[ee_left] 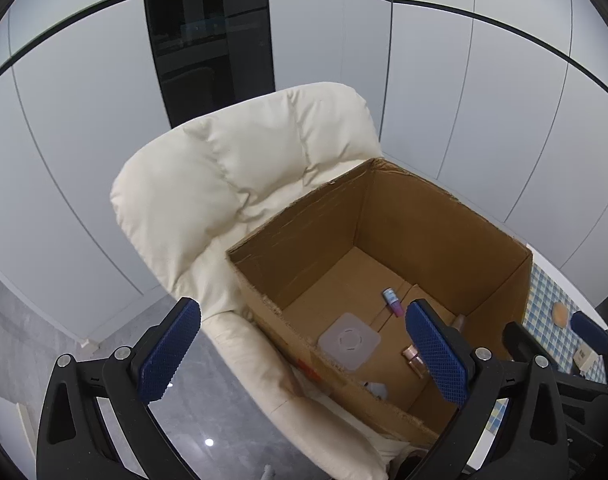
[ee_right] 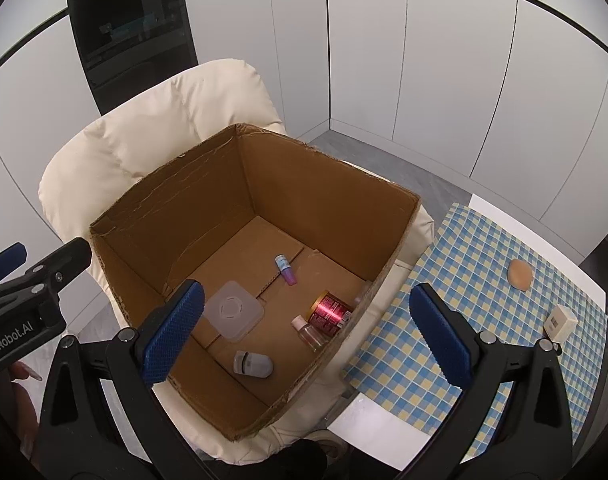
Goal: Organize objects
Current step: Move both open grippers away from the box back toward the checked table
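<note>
Five items lie in my cardboard box (ee_right: 323, 184); sponge (ee_right: 519, 274) and small white box (ee_right: 559, 322) remain on the tablecloth (ee_right: 463, 280). My left gripper (ee_left: 304, 352) and right gripper (ee_right: 307, 332) both gape, empty.

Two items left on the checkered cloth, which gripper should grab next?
Probably right. The right gripper is open, with the tan sponge and small white box on its side; the left gripper sits past the cardboard box.
</note>
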Demonstrator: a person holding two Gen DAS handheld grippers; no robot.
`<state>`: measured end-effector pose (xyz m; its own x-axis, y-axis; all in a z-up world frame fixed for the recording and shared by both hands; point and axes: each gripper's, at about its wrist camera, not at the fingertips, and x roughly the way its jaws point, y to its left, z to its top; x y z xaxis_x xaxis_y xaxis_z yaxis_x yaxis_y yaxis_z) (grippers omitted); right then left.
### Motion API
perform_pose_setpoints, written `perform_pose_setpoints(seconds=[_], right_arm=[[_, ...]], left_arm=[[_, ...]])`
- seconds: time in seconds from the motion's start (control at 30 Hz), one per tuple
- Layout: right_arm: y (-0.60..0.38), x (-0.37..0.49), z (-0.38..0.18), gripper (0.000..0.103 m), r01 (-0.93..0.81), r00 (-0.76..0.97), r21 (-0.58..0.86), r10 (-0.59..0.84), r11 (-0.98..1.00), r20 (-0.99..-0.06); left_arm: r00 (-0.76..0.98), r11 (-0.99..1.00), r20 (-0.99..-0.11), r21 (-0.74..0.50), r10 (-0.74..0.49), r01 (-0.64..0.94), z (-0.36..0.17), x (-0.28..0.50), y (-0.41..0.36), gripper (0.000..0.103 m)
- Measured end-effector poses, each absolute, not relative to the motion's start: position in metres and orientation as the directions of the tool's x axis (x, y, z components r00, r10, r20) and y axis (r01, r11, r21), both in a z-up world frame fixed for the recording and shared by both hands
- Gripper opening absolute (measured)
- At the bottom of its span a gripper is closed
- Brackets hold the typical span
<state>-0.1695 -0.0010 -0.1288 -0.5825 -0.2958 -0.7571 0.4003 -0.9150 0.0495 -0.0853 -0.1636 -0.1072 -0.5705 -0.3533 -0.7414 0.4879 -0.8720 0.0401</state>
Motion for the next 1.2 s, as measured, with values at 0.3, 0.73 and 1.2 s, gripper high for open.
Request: perform_pose_setpoints(seconds=[0.3,0.73,1.2], right_arm=[[0.009,-0.148,-0.111,0.103,0.401,-0.589,0.056,-0.304,-0.915,-0.749],[0.032,-0.111,-0.080,0.103,0.397,-0.619,0.056,-0.312,-0.916,-0.721],[0.051,-0.061,-0.053,0.103,0.408,-0.641,0.048,-0.324,-0.912,-0.696]], left_arm=[[-0.567,-0.869,-0.734,0.064,-0.374,0.490,-0.096,-0.061,-0.156,0.102],[-0.594,-0.882,-0.721,0.051,-0.357,0.468,-0.071,-0.025,-0.138,0.103],[-0.618,-0.883,-0.694,0.056,-0.371,0.467,-0.051,0.021,-0.128,0.103]])
